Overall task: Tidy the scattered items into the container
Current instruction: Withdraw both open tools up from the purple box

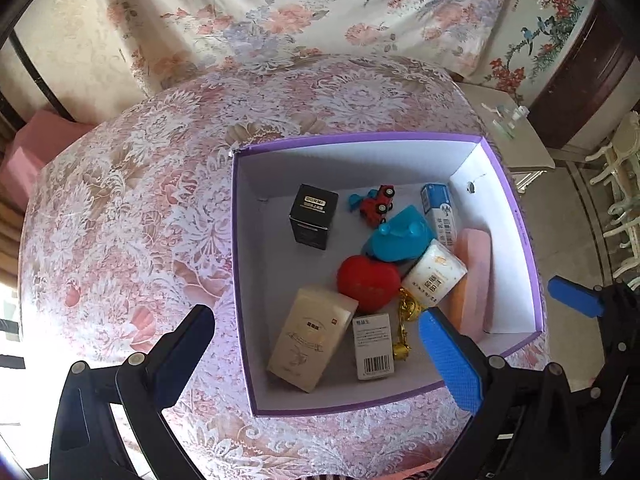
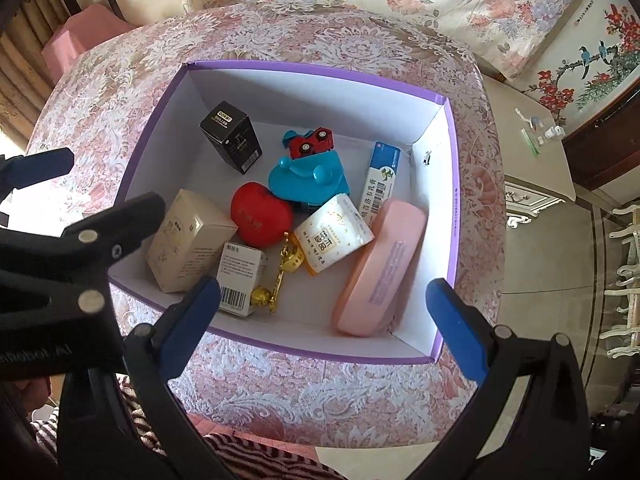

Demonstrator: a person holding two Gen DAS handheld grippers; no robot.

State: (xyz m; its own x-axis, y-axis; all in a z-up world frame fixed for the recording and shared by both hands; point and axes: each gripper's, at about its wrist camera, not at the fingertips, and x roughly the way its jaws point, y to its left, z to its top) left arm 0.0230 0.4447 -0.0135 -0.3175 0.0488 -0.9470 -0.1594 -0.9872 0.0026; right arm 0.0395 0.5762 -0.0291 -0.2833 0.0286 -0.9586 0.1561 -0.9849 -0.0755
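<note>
A purple-rimmed white box (image 1: 360,139) (image 2: 316,65) stands on the floral table. Inside lie a black carton (image 1: 312,216) (image 2: 232,136), a red toy car (image 1: 378,200) (image 2: 312,142), a blue plastic toy (image 1: 400,238) (image 2: 308,180), a red heart (image 1: 368,282) (image 2: 262,214), a beige carton (image 1: 310,338) (image 2: 188,240), a barcode box (image 1: 373,346) (image 2: 240,276), a gold charm (image 1: 404,328) (image 2: 272,284), a tissue pack (image 1: 434,272) (image 2: 334,236), a toothpaste box (image 1: 440,212) (image 2: 380,178) and a pink case (image 1: 474,276) (image 2: 380,268). My left gripper (image 1: 316,344) and right gripper (image 2: 324,312) hover open and empty above the box's near side.
The round table (image 1: 132,208) (image 2: 120,64) has a pink floral lace cloth. A white side table (image 1: 508,128) (image 2: 532,152) with small items stands to the right. White chairs (image 2: 628,272) stand farther right. A floral sheet (image 1: 300,8) hangs behind.
</note>
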